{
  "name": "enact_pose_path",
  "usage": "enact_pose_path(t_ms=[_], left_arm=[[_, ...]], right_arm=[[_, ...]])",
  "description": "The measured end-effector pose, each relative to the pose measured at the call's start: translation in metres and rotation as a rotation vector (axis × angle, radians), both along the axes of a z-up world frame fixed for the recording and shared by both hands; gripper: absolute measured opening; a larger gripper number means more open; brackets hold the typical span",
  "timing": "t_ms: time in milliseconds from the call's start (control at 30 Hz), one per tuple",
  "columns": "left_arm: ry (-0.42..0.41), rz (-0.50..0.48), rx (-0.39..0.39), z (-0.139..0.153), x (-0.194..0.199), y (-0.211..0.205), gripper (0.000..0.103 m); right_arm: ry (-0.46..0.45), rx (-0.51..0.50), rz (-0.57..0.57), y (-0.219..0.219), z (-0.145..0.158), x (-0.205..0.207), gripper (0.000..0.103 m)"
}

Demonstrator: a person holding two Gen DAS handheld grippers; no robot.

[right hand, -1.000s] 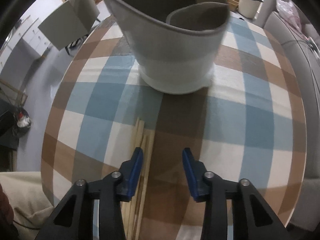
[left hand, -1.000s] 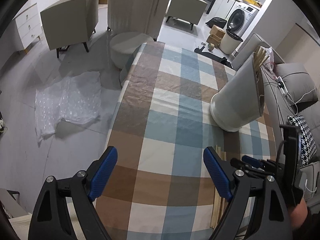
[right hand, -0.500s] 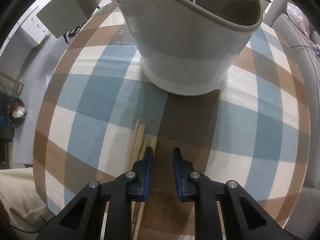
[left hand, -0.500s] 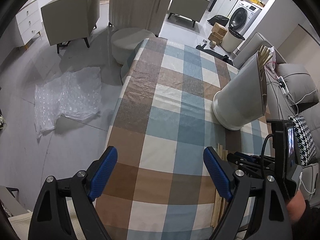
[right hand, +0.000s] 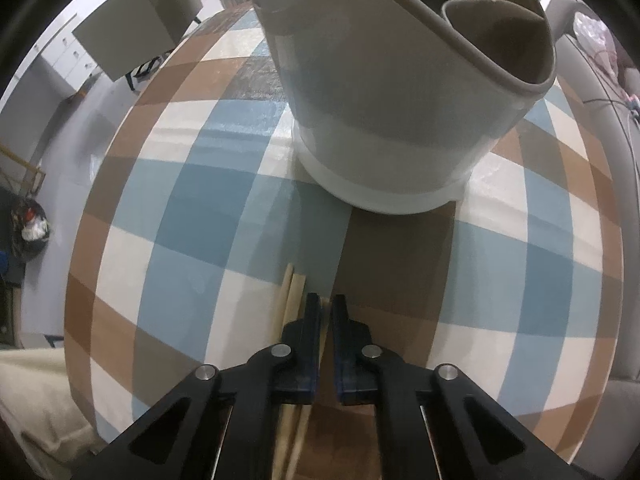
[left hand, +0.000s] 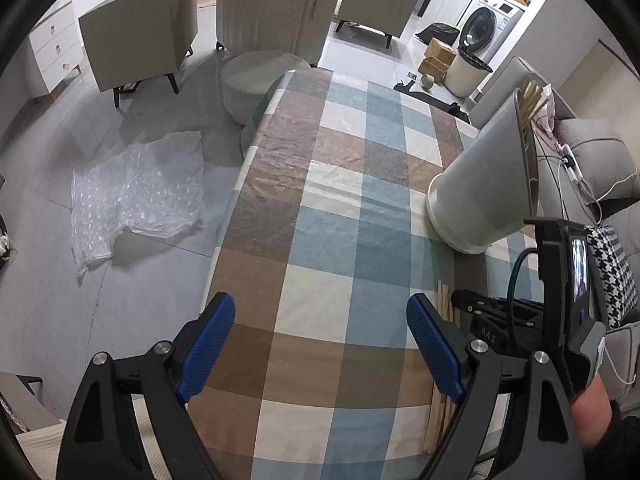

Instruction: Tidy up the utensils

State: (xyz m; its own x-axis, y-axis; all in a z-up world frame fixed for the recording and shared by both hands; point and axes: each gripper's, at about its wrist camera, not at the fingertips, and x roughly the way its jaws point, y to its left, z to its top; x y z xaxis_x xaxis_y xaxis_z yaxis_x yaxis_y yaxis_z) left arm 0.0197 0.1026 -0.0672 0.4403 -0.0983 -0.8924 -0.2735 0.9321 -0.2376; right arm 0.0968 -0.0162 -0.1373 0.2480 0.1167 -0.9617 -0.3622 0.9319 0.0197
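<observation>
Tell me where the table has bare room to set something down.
Free: checked cloth between the table's left edge and the white holder, up to the far end. Crowded: near right, where wooden chopsticks lie under the right hand-held gripper.

A table (left hand: pixel 320 184) covered in a blue, brown and white checked cloth stands on a grey floor. Crumpled bubble wrap (left hand: pixel 136 188) lies beside it. Beyond are two grey armchairs (left hand: pixel 140 52), a round pouffe (left hand: pixel 256 76), a white drawer unit (left hand: pixel 52 56) and a washing machine (left hand: pixel 492 20).
</observation>
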Motion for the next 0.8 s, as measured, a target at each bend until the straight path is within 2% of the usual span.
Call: enact_pose_path(t_ms=[267, 433, 600, 800], left_arm=[[0.023, -0.01, 0.025, -0.005, 0.006, -0.015, 0.084], [0.038, -0.023, 0.057, -0.006, 0.011, -0.029, 0.084], [0.058, -0.045, 0.076, -0.011, 0.015, -0.047, 0.084], [0.145, -0.093, 0.079, -0.037, 0.024, -0.073, 0.084]], right_arm=[[0.01, 0.072, -0.057, -0.025, 0.0, 0.003, 0.004], [0.022, 0.179, -0.13, -0.052, 0.011, 0.006, 0.004], [-0.054, 0.282, -0.169, -0.083, 0.041, 0.0, 0.004], [-0.072, 0.464, -0.304, -0.149, 0.057, -0.009, 0.004]])
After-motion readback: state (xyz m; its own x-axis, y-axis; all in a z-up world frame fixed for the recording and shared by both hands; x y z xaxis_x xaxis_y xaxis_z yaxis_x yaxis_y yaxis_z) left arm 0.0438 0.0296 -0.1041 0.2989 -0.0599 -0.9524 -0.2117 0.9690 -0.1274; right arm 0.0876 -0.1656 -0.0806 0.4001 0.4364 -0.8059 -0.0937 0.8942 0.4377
